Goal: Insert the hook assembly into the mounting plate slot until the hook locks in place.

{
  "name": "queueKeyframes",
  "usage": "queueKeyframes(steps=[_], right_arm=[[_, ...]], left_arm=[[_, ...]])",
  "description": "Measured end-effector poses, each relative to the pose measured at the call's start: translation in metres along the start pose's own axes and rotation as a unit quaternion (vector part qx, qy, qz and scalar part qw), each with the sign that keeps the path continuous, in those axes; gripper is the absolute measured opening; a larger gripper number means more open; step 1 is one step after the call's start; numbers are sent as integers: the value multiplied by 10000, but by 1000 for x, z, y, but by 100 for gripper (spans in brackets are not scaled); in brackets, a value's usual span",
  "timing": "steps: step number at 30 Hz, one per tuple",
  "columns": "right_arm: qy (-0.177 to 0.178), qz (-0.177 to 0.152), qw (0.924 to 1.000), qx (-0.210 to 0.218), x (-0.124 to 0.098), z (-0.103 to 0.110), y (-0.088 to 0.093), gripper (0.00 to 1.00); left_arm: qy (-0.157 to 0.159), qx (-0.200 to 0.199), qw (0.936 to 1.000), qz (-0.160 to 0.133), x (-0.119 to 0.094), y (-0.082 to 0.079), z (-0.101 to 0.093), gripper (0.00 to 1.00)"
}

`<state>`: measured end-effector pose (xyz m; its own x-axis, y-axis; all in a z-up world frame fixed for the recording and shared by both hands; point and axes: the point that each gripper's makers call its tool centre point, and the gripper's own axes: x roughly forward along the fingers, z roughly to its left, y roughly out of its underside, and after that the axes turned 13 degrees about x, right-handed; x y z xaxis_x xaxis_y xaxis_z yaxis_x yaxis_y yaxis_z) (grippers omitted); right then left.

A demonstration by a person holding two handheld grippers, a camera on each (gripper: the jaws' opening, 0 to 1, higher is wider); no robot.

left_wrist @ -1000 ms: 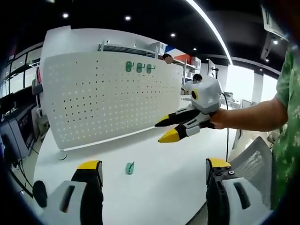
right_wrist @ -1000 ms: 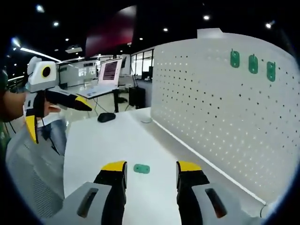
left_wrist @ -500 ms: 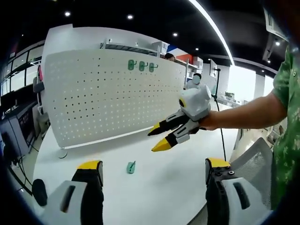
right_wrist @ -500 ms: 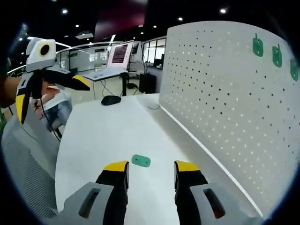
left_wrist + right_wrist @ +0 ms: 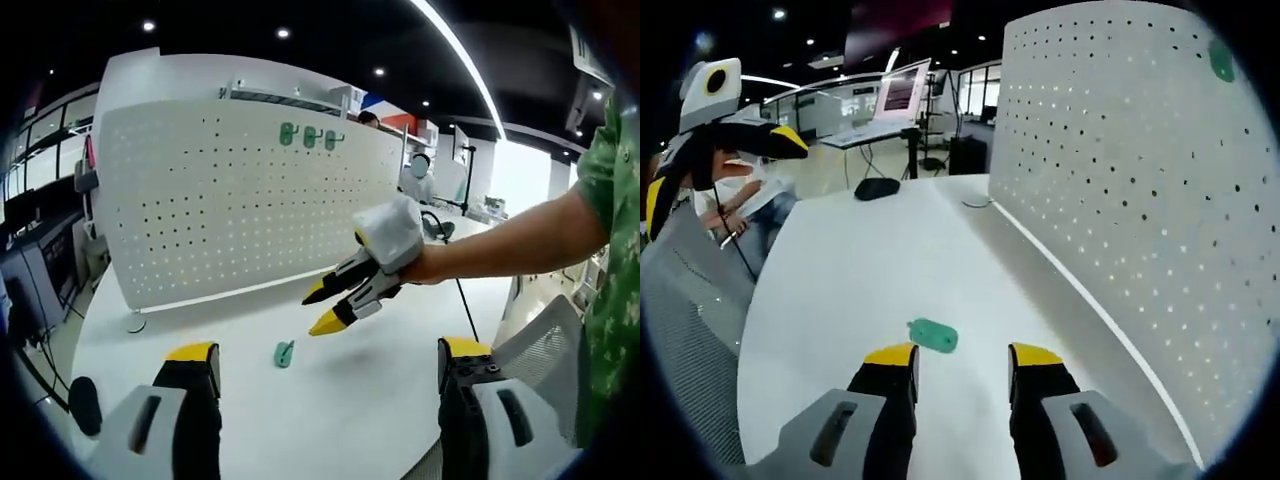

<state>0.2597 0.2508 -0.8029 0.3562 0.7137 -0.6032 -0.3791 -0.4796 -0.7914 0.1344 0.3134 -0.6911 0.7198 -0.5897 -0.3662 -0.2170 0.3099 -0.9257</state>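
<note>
Closing in on the green hook (image 5: pixel 933 335), lying loose mid-tabletop (image 5: pixel 840 290), off the pegboard (image 5: pixel 1140 170). Right gripper (image 5: pixel 960 362) hovering, jaws apart, empty. Left gripper (image 5: pixel 325 362) also gaping. Needing descent, then pinch.

**Open surface around the hook, pegboard wall on the far side**

The white surface (image 5: pixel 840 290) lies bare around the green hook assembly (image 5: pixel 933 335), leaving free room on every side of it. The right gripper (image 5: pixel 323 306) hangs above the surface just beside the hook, its jaws parted with nothing between them. The perforated mounting plate (image 5: pixel 230 200) stands upright along the surface's far edge, closing that side. Three green hooks (image 5: pixel 306 136) occupy its upper rows. A mouse (image 5: pixel 877 188) and cable lie well apart from the hook, near the surface's far end.
</note>
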Motion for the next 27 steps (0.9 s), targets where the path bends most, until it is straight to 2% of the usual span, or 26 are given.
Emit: queueKeyframes(steps=[10, 27], right_arm=[[-78, 200, 9998, 60, 22, -5, 9, 33], [-451, 403, 9981, -117, 42, 11, 11, 27]], left_arm=[[-11, -29, 10000, 10, 3, -1, 1, 92], [-49, -65, 10000, 39, 3, 0, 2, 91]])
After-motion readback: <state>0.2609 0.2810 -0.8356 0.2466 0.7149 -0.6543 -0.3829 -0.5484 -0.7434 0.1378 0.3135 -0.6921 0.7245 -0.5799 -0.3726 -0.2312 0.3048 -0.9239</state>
